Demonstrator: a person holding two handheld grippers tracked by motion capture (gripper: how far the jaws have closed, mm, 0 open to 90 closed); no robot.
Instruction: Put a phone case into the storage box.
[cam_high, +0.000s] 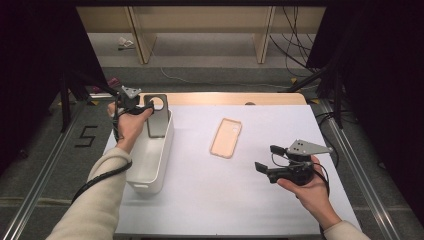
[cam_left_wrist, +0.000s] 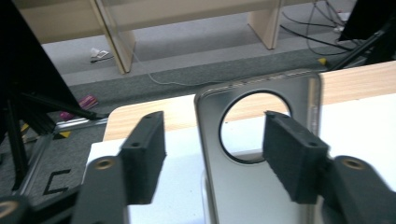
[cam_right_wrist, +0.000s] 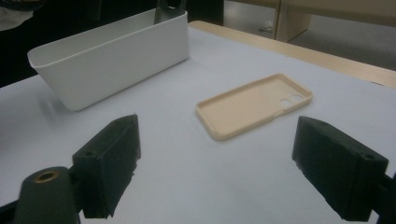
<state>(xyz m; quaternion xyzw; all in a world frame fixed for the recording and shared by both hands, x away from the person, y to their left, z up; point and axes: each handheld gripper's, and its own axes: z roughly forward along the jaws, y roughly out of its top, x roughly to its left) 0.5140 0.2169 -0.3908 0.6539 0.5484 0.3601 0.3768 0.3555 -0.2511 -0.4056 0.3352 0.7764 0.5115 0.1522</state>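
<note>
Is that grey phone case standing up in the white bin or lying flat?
Standing upright: the grey case rises above the white bin rim.

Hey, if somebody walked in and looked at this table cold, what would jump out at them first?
Probably the grey phone case with its big round cutout, standing upright at the far end of the white bin, between the open jaws of the left gripper. Next, the peach phone case lying hollow side up mid-table, with the right gripper open just beside it.

1. Grey phone case (cam_left_wrist: 261, 186) runs off the bottom edge in the left gripper view.
2. White bin (cam_right_wrist: 112, 58) hides all but the case's top in the right gripper view.
3. Floor clutter (cam_high: 125, 43) too small to identify.
</note>
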